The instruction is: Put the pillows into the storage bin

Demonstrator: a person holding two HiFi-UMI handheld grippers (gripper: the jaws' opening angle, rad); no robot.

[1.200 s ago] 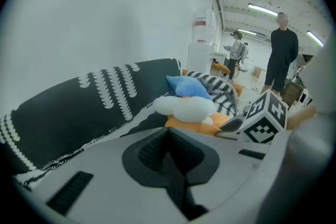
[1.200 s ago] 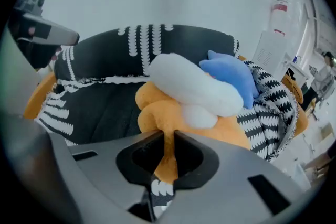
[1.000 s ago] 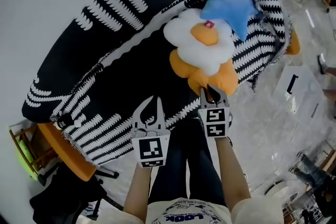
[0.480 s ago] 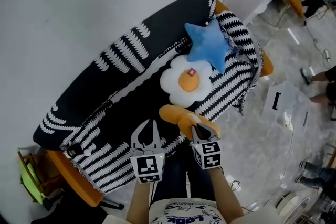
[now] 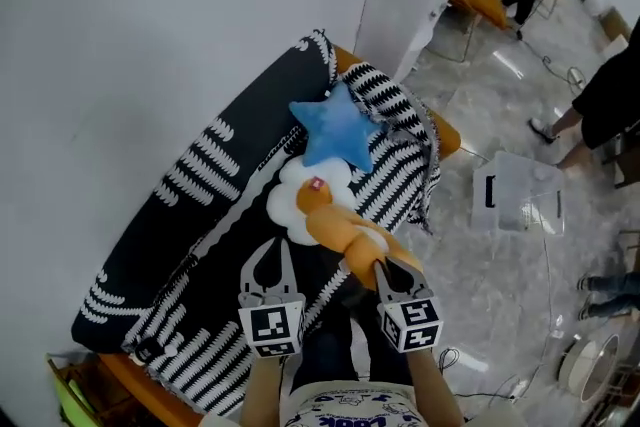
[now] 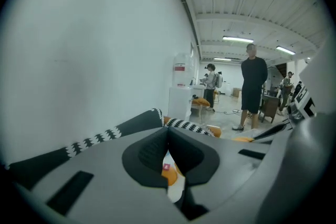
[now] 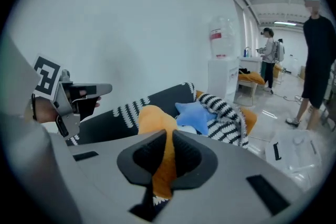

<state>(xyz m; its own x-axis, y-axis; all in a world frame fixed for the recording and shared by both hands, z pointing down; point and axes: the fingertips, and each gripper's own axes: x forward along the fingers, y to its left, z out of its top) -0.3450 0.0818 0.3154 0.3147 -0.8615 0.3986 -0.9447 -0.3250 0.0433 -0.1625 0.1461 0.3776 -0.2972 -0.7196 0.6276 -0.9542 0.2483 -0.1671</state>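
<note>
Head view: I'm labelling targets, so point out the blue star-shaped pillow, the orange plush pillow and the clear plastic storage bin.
blue star-shaped pillow (image 5: 338,127), head view, centre of the star.
orange plush pillow (image 5: 340,230), head view, middle bulge.
clear plastic storage bin (image 5: 528,173), head view, far wall.

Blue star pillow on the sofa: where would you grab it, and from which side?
Pinch the blue star pillow by the point toward the sofa's front edge, coming from that open side: the tapered tip juts free and should fit the jaws.
</note>
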